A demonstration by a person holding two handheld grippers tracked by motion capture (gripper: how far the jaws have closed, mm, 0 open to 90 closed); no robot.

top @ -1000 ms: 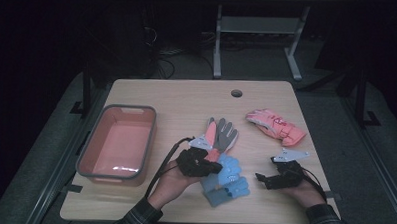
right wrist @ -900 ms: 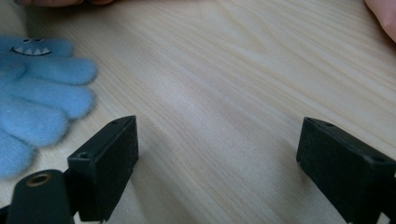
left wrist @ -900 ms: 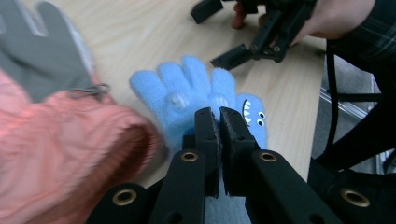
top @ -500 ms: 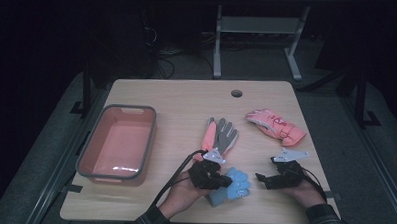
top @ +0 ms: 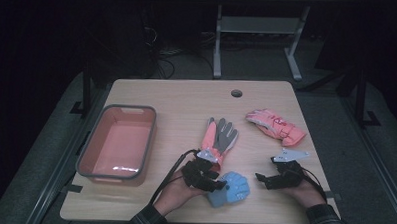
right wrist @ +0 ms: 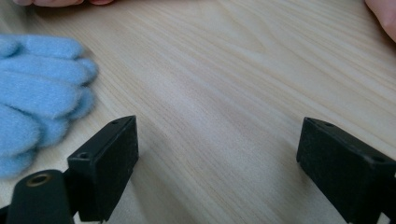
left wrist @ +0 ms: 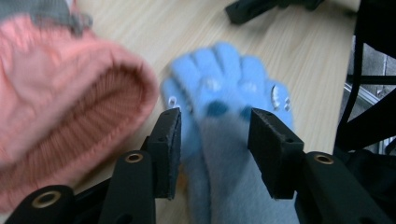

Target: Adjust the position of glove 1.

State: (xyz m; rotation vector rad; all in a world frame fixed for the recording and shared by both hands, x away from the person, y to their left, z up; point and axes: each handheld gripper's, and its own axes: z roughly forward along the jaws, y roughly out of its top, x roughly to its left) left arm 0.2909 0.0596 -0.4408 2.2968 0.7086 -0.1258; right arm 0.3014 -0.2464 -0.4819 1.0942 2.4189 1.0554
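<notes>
**Left jaws released over the blue glove**

Your left gripper (top: 211, 178) had just been opening: its jaws stood spread, one on either side of the fuzzy light-blue knitted glove (left wrist: 224, 107), with the pads clear of the fleece. Compared with the earlier frames, the gripper sat lower and nearer the table's front edge, and the glove lay flat on the pale wooden tabletop (top: 187, 101) in front of you. This reads as a release, so the glove appeared set down.

Your right gripper (top: 264, 179) rested just beside it, jaws wide apart and holding nothing.

Next out lay the coral-and-grey ribbed work glove (top: 218, 137), its cuff touching the left gripper. Farther right sat a padded pink mitten (top: 276, 125); at left stood the salmon plastic rectangular bin (top: 85, 158).
</notes>
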